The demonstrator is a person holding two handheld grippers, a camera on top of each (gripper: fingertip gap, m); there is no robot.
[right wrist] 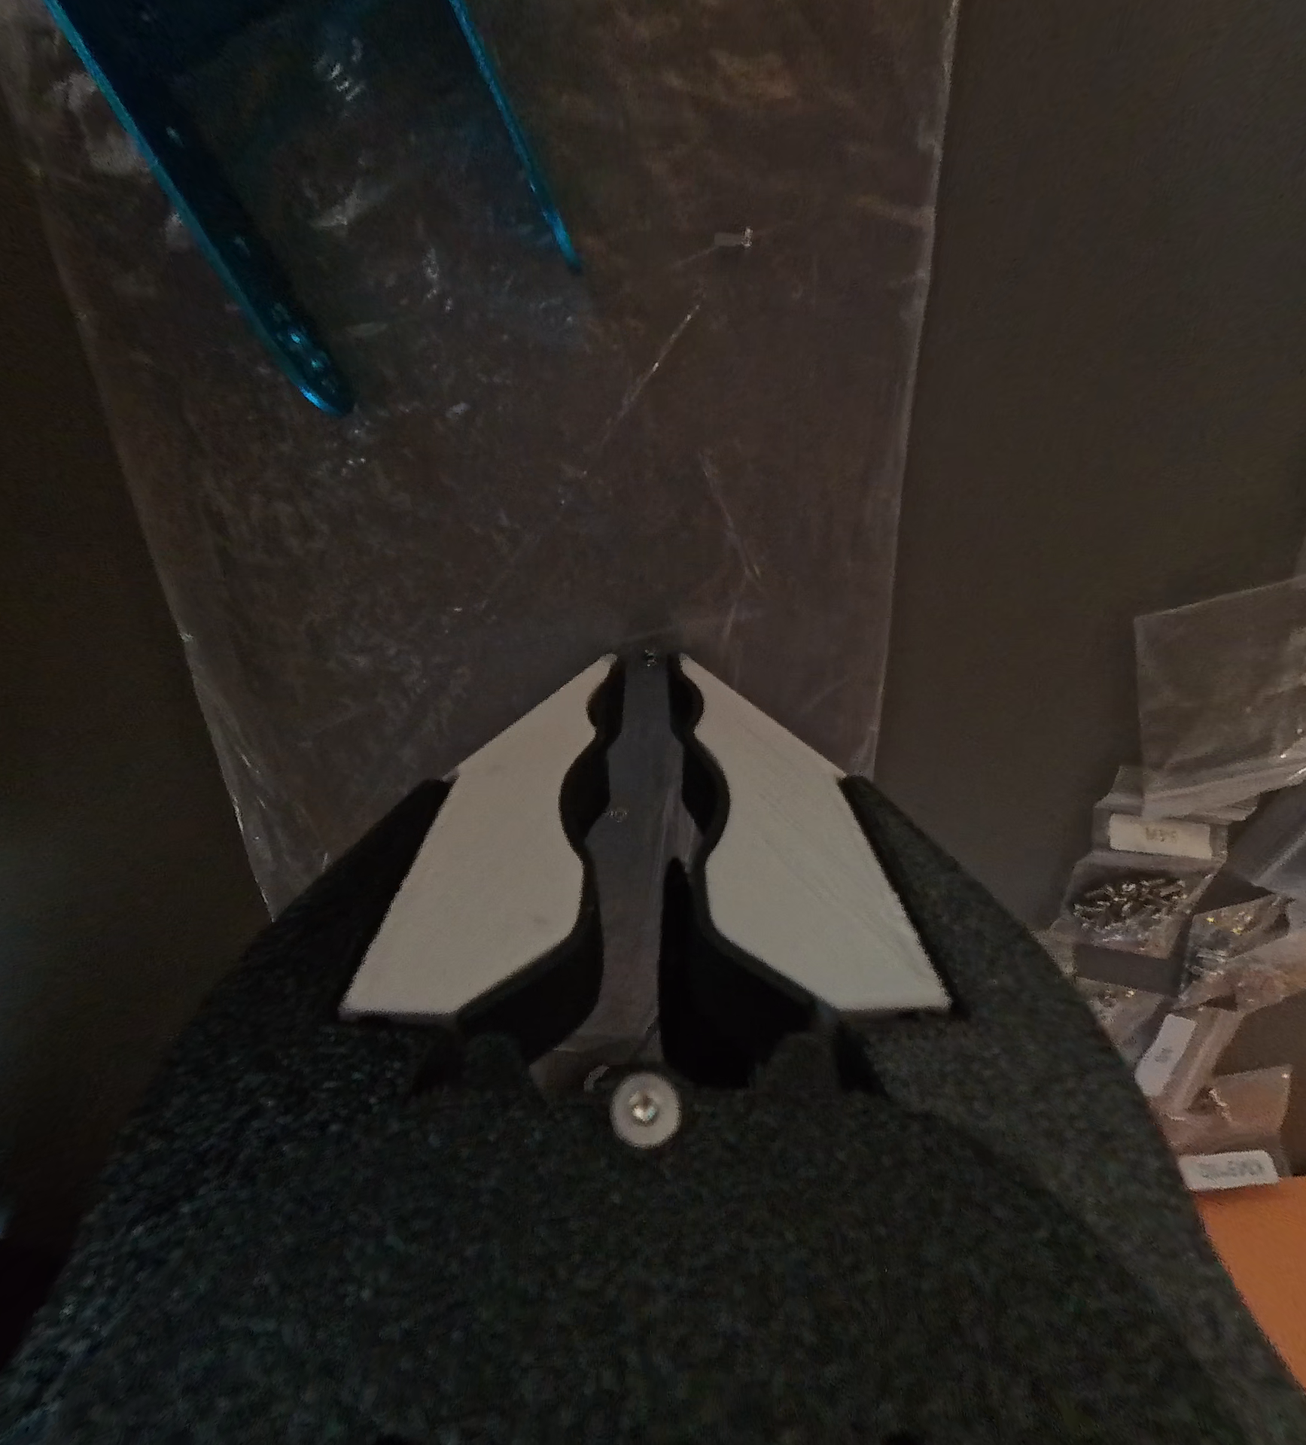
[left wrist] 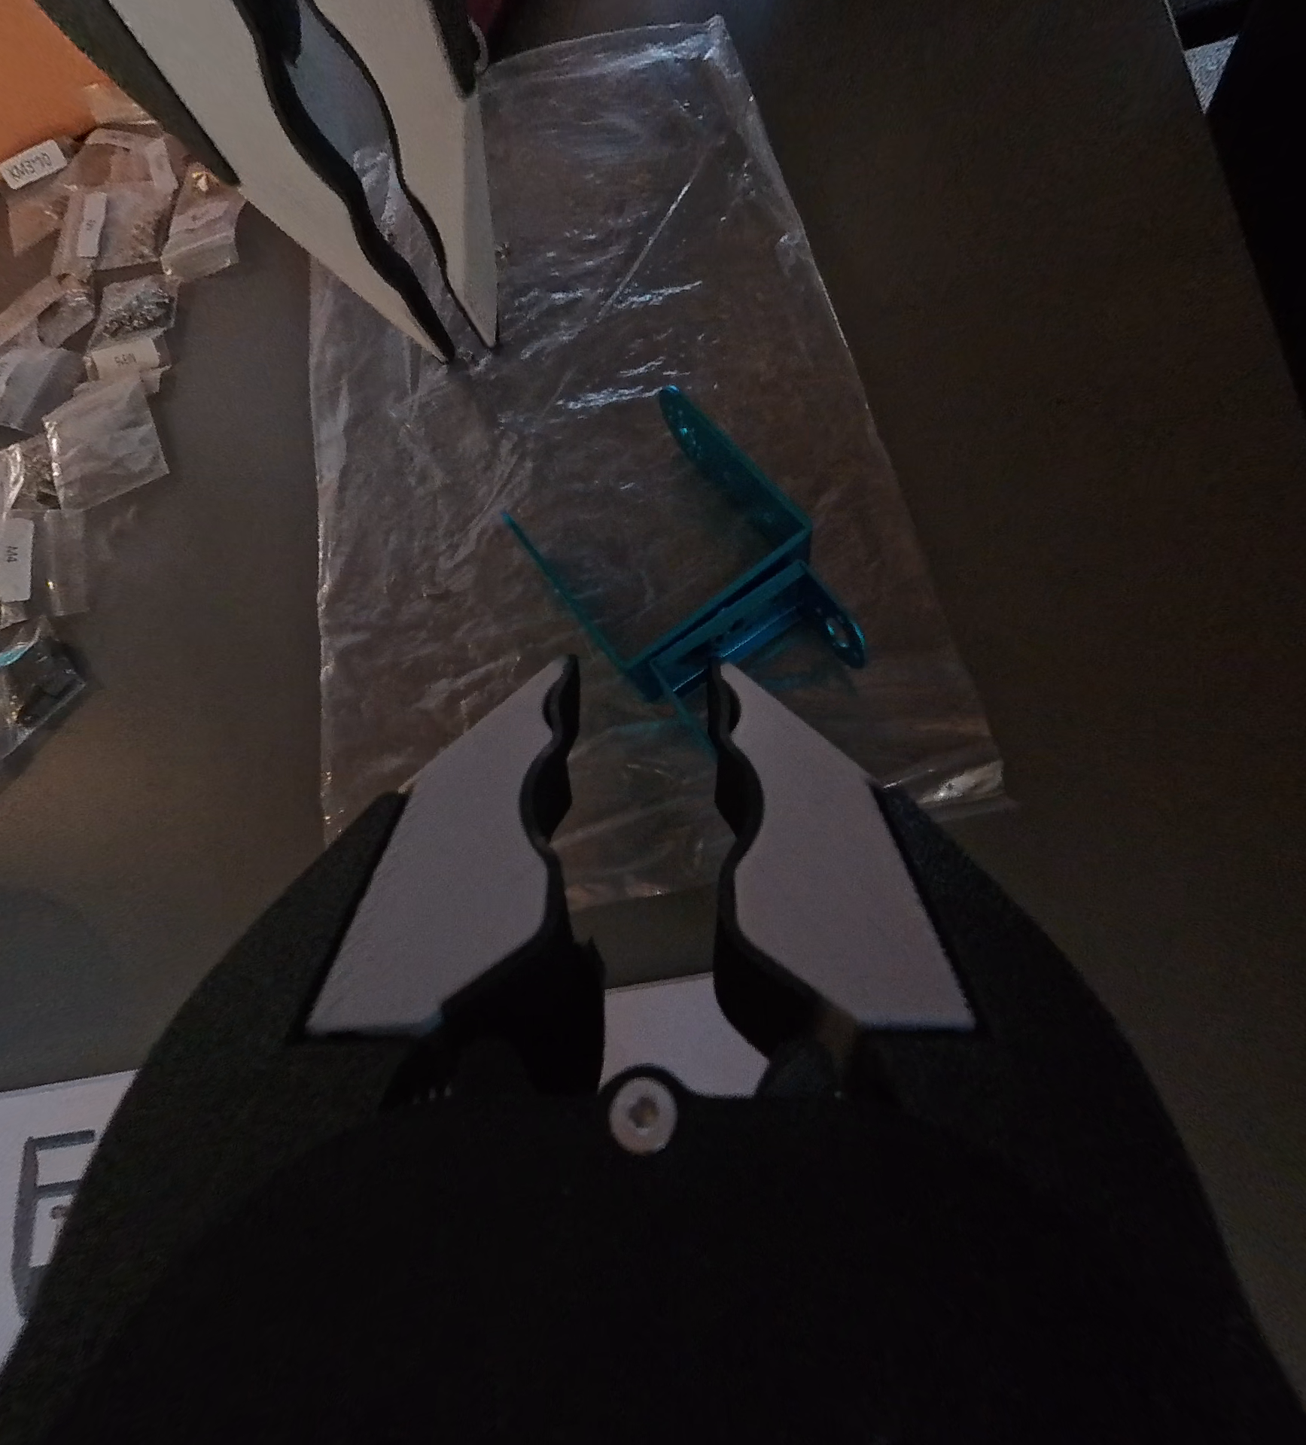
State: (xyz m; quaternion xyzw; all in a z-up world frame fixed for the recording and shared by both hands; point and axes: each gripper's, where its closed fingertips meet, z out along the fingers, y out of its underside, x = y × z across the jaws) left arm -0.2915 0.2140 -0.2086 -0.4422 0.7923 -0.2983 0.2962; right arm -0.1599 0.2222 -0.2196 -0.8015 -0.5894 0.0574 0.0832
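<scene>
The left gripper [left wrist: 643,688] hangs with its jaws apart just beside a blue metal bracket [left wrist: 720,563] on a clear plastic bag [left wrist: 430,547]. The right gripper [right wrist: 649,665] is nearly closed on the same bag, pinching something tiny that cannot be made out. Small parts bags [left wrist: 78,375] with white labels lie nearby.

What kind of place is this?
Probably a hobby or assembly workbench: small bags of screws, a blue metal bracket on a clear plastic bag, and a dark table.

A blue metal bracket [left wrist: 681,579] — U-shaped, perforated arms pointing away — lies on a clear plastic bag [left wrist: 618,328] just ahead of the left gripper [left wrist: 643,688], its jaws apart.
</scene>
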